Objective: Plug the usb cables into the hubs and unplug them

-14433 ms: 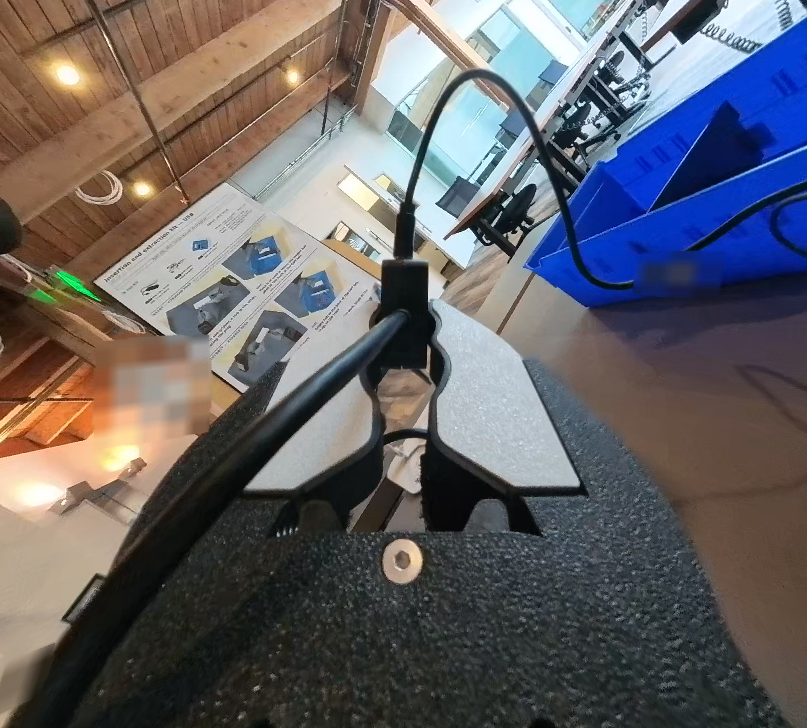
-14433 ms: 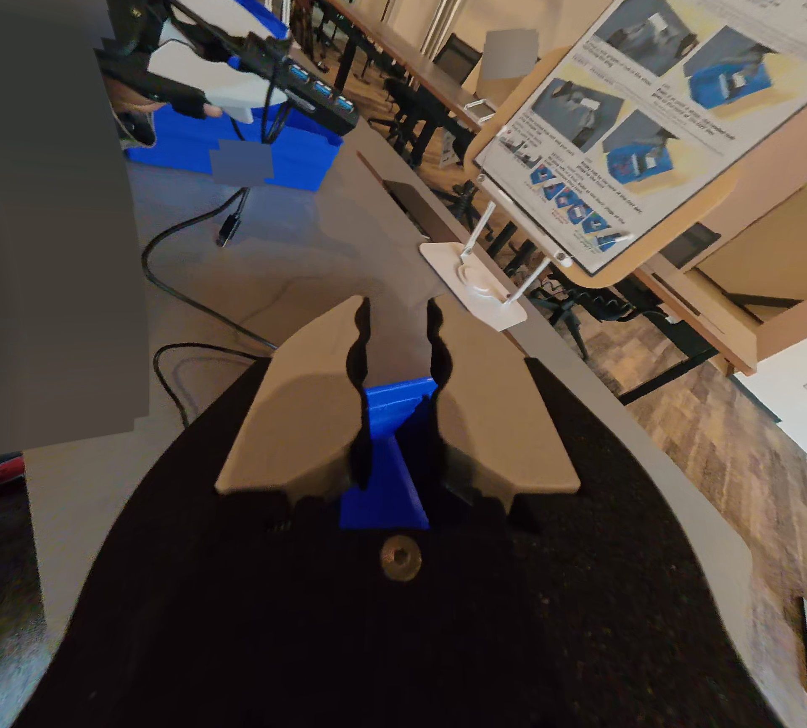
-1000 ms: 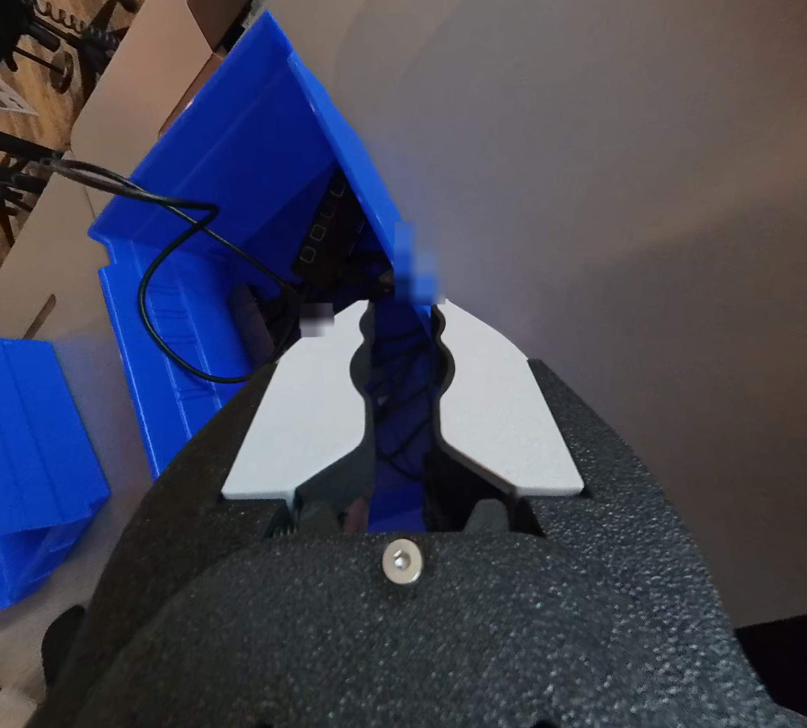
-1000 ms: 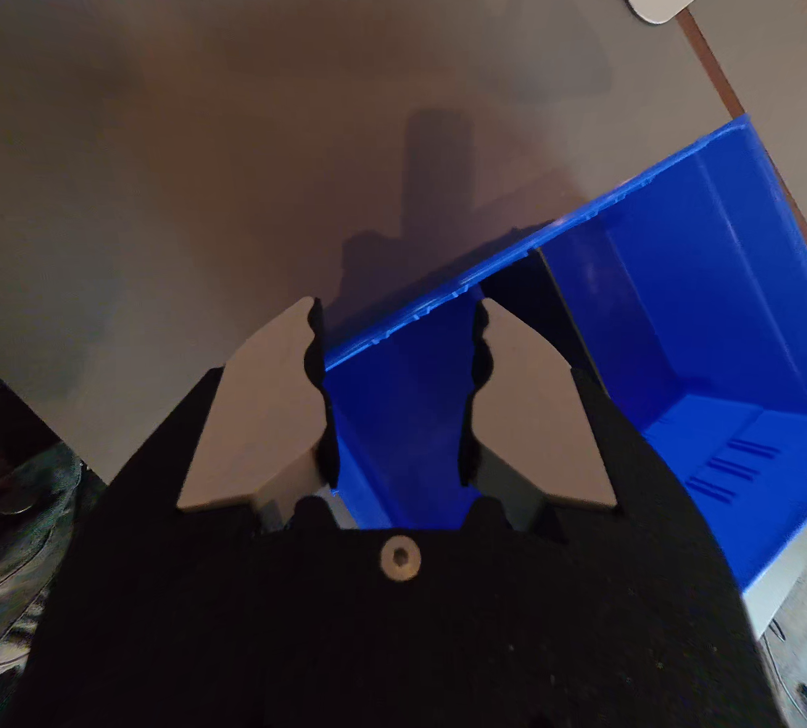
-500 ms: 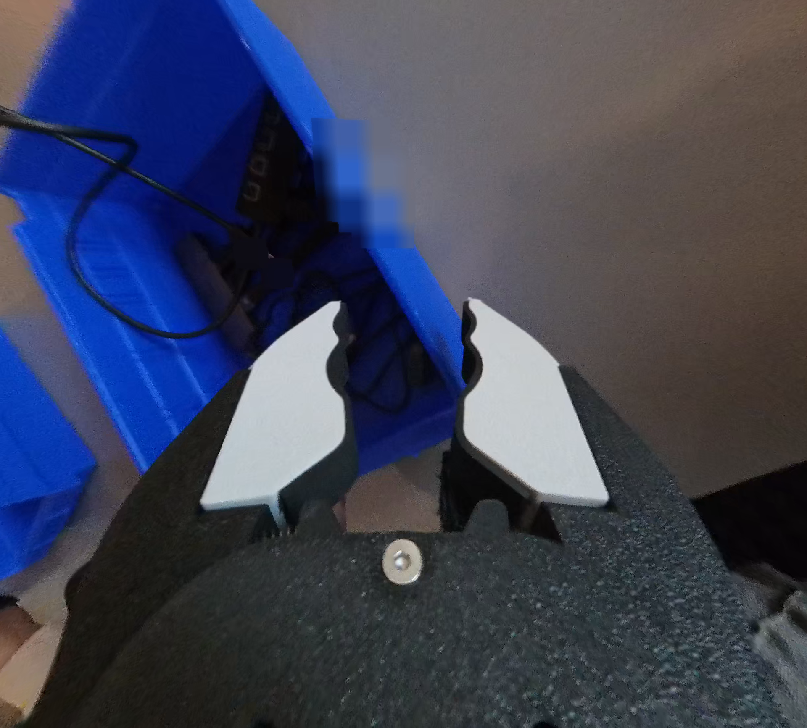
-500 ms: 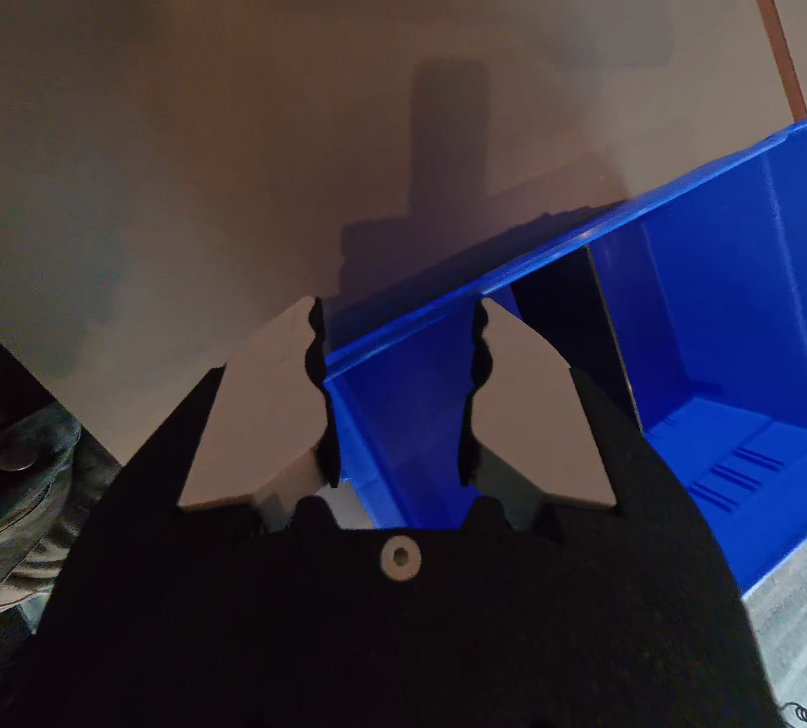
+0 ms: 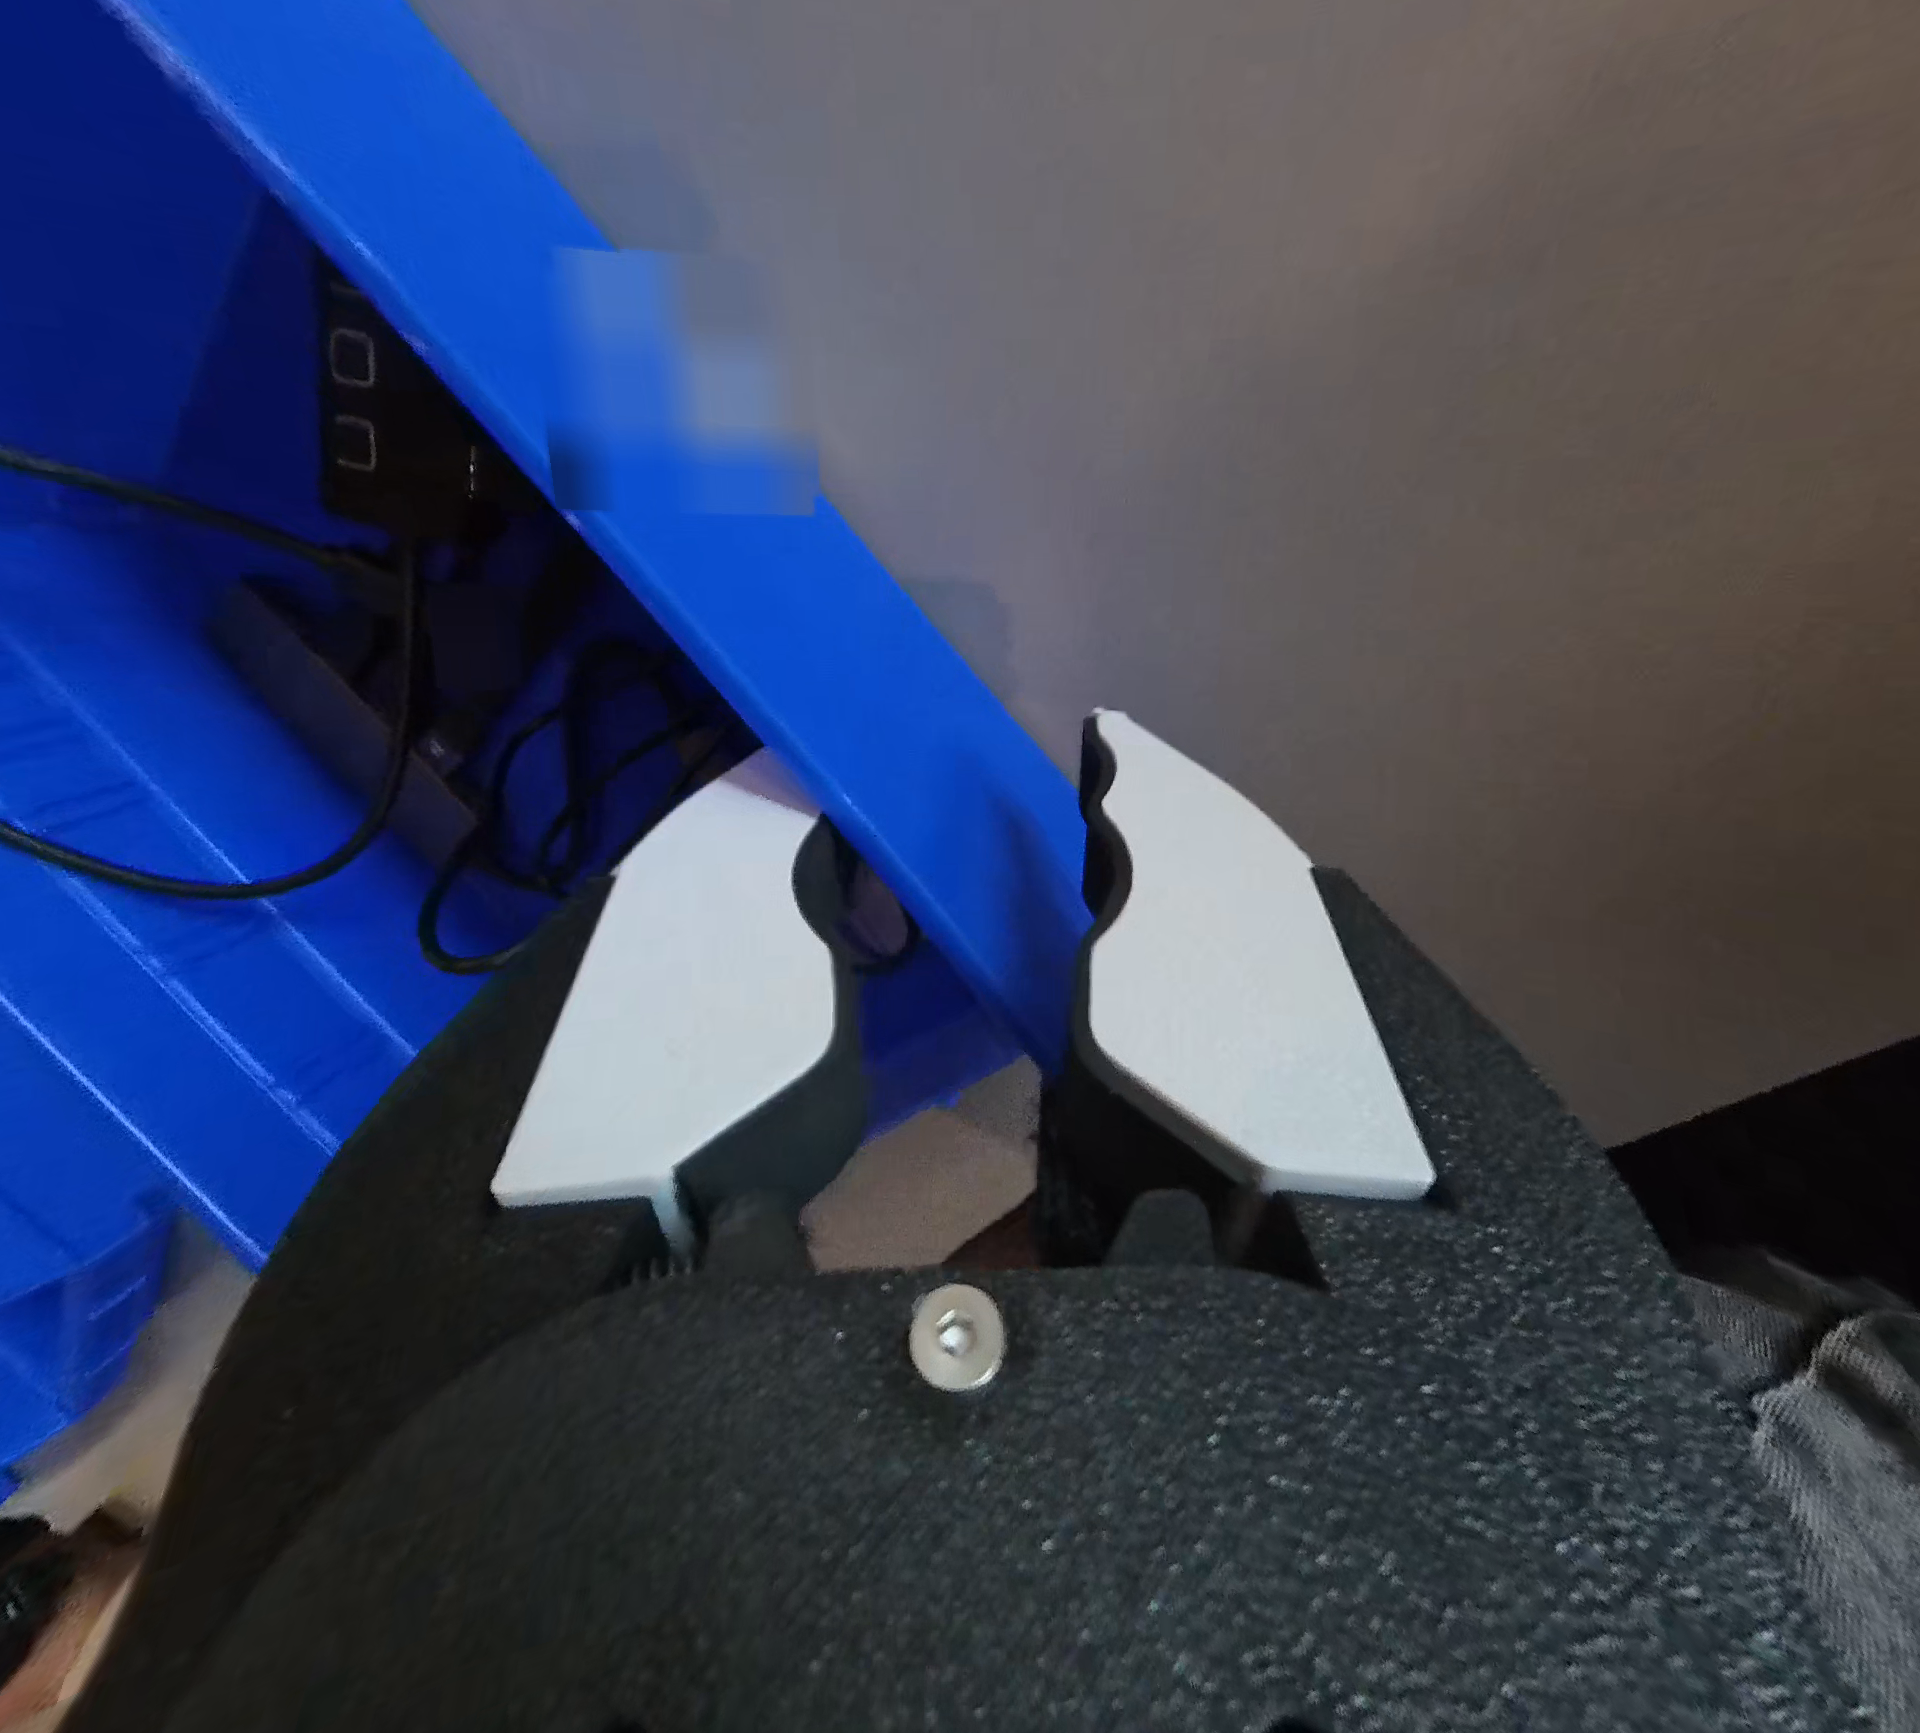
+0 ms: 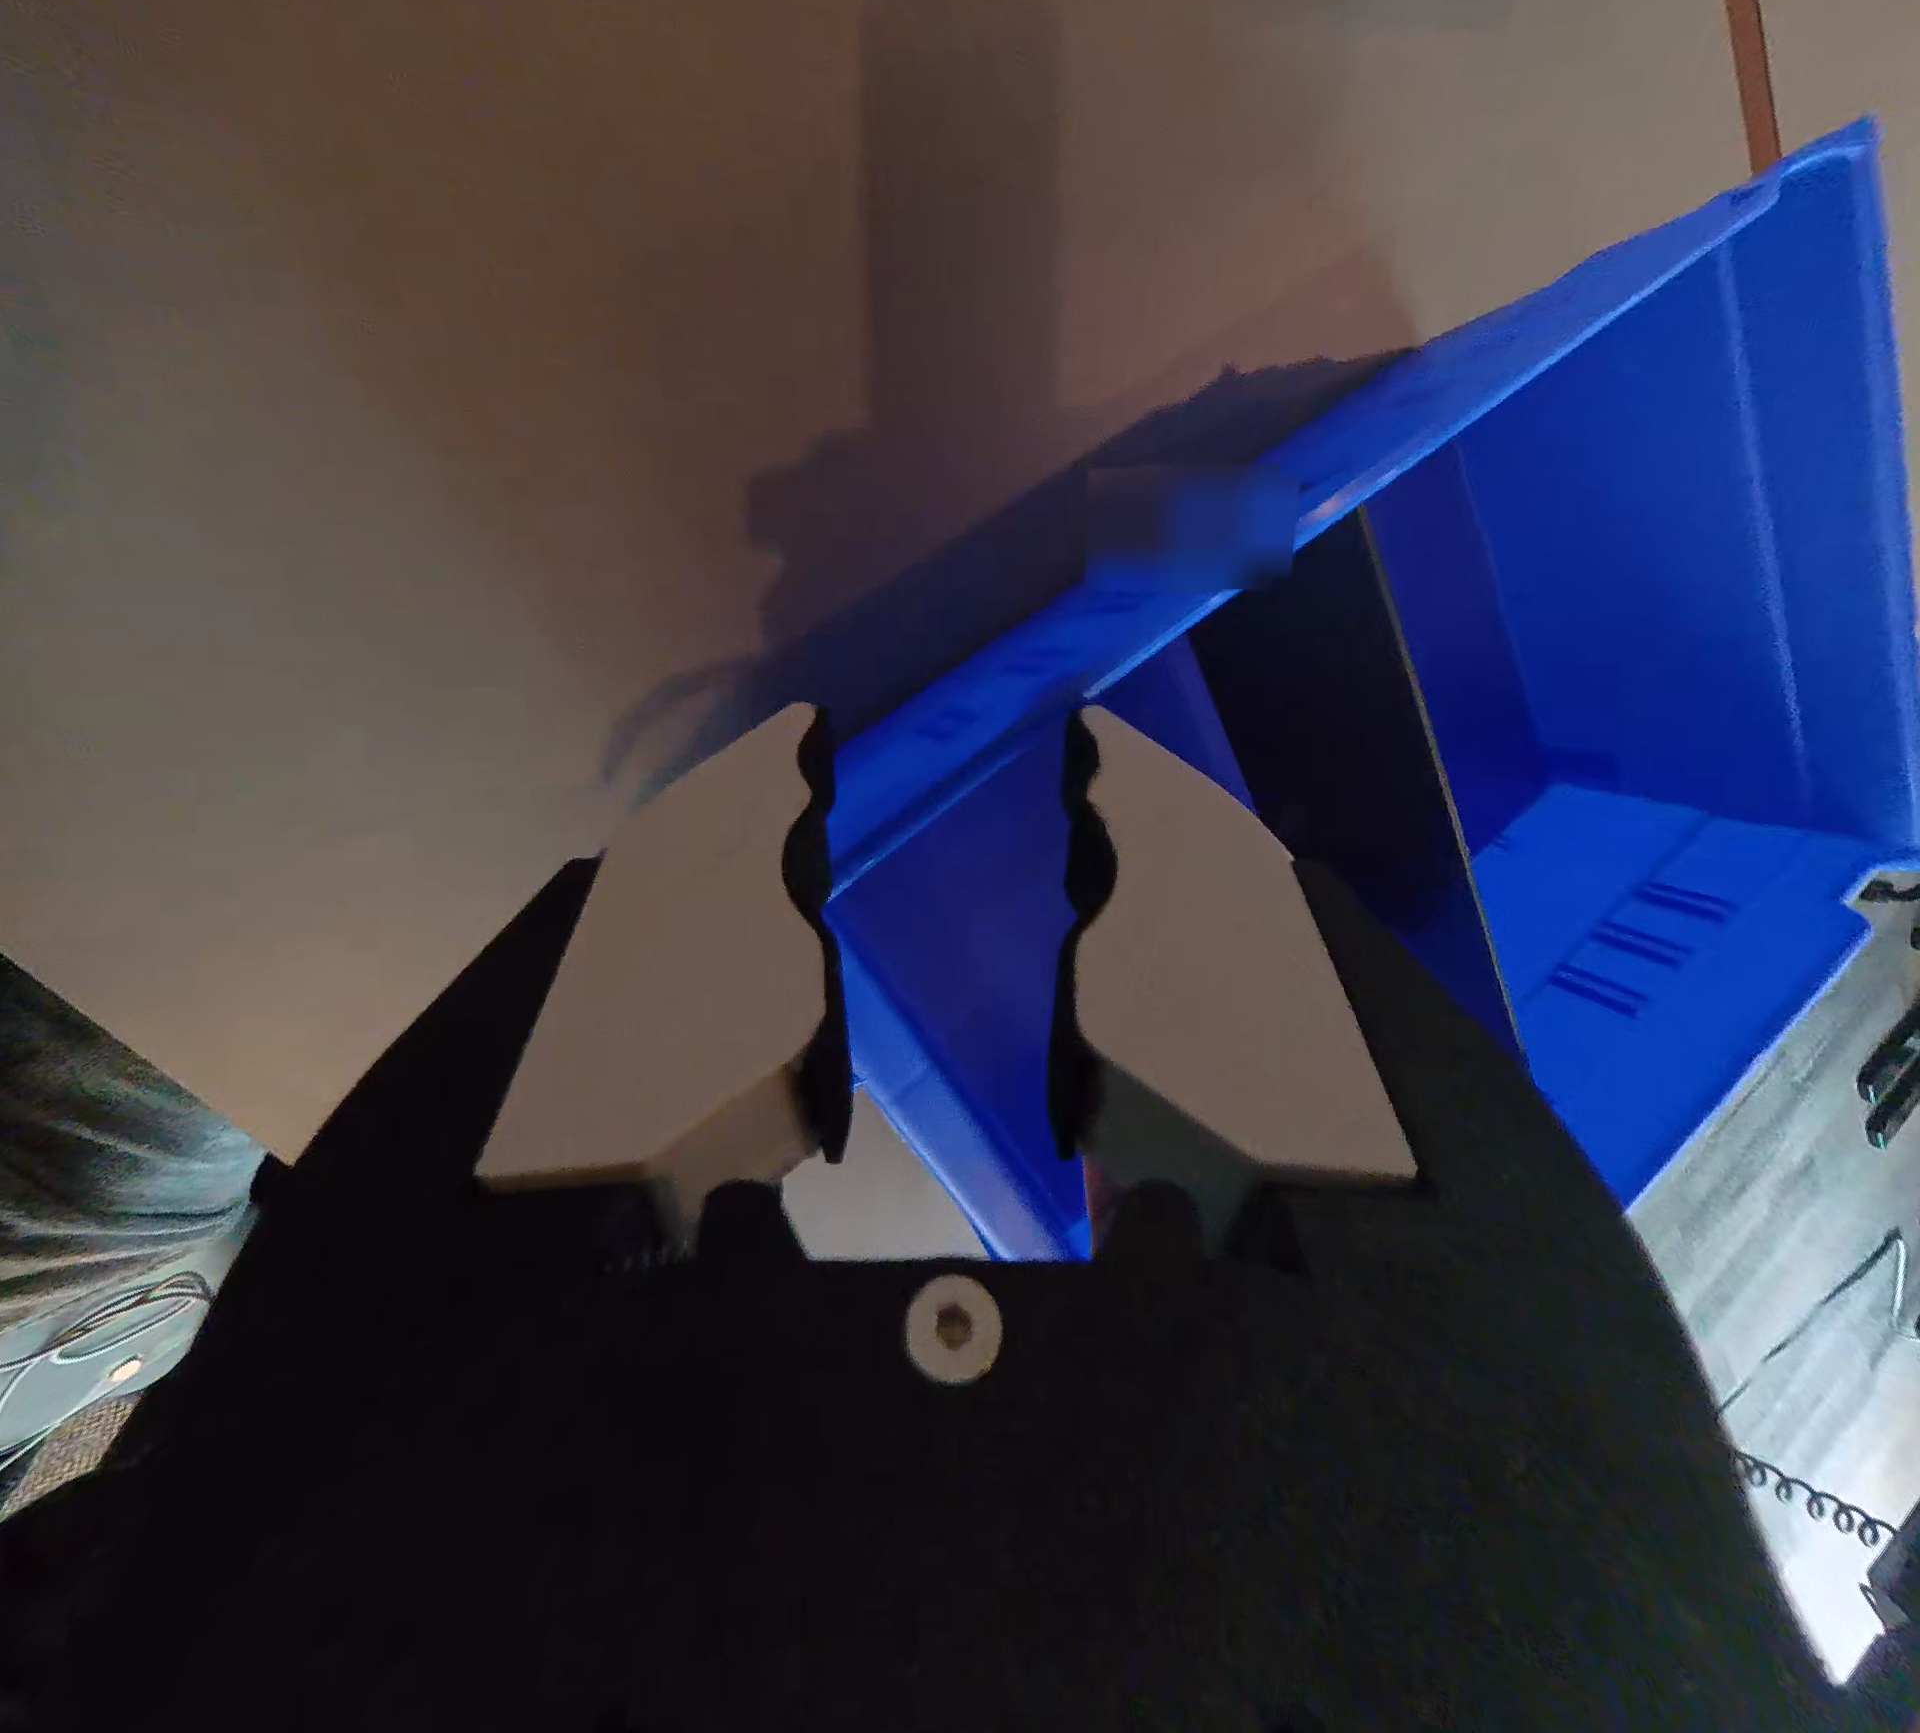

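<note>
**A:** Start at the left gripper (image 7: 951,831). How does it stand?

**B:** Its jaws are parted, with the side wall of the blue bin (image 7: 644,478) running up between them. The right pad looks to touch the wall's outer face; the left pad sits inside the bin with a gap. So it straddles the wall, not clamped on it as far as I can tell.

**A:** And the task's things from there?

**B:** Ahead and to the left, down on the bin floor. The black hub (image 7: 364,405) leans against the inner wall, its row of ports running roughly away from the fingers. A second grey hub (image 7: 332,696) lies nearer, long axis slanting left to right, with black usb cables (image 7: 488,821) looped just off the left fingertip.

**A:** The right gripper (image 8: 945,914)?

**B:** Also parted, astride the rim of another blue bin (image 8: 1610,603); only a dark divider (image 8: 1330,748) shows in it, no hub.

**A:** So which is nearer?

**B:** I judge the left, by far; it would only need to reach in leftward.
</note>
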The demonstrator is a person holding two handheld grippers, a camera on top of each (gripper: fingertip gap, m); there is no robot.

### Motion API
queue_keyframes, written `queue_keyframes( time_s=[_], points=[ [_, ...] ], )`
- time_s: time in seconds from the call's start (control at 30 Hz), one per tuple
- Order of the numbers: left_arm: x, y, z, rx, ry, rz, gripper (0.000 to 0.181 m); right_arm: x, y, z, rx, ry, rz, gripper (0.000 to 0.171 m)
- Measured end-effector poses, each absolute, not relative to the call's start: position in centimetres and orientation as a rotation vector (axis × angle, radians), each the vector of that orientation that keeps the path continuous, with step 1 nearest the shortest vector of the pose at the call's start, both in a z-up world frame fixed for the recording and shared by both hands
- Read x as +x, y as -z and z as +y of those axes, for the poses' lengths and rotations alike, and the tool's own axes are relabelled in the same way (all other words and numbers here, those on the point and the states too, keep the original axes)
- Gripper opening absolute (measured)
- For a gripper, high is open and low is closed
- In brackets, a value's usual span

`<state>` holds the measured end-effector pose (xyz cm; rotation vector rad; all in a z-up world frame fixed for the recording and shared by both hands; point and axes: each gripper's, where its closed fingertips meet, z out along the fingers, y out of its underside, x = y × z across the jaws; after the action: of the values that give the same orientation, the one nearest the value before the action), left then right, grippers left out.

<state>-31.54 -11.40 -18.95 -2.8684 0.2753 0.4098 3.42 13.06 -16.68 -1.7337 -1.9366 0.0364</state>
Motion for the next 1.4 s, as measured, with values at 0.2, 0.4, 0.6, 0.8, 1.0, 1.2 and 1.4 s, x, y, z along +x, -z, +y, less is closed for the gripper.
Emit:
queue_keyframes(
  time_s=[0.2, 0.4, 0.6, 0.8, 1.0, 1.2, 1.4],
  points=[
    [-30.7, 18.8, -10.3, -2.840, -0.418, 0.334, 0.048, 3.5, 16.7, 13.0, -1.720, -0.039, -1.953, 0.042],
    [-30.7, 16.6, -10.1, -2.717, -0.469, 0.350, 0.043, 3.7, 16.1, 12.9, -1.699, -0.080, -1.951, 0.047],
    [-30.3, 12.2, -10.0, -2.469, -0.558, 0.370, 0.032, 4.2, 12.5, 13.8, -1.626, -0.155, -1.788, 0.059],
    [-31.0, 5.0, -9.0, -2.028, -0.780, 0.426, 0.041, 3.9, 6.7, 14.9, -1.427, -0.267, -1.537, 0.062],
    [-32.7, -2.6, -10.1, -1.563, -0.782, 0.178, 0.032, 4.1, 3.1, 14.4, -1.263, -0.332, -1.425, 0.060],
    [-32.8, -6.5, -12.8, -1.292, -0.699, 0.077, 0.024, 3.8, 1.8, 14.0, -1.194, -0.372, -1.375, 0.057],
    [-33.3, -7.8, -14.0, -1.190, -0.694, 0.017, 0.021, 3.6, 1.1, 13.9, -1.162, -0.396, -1.335, 0.055]
  ],
)
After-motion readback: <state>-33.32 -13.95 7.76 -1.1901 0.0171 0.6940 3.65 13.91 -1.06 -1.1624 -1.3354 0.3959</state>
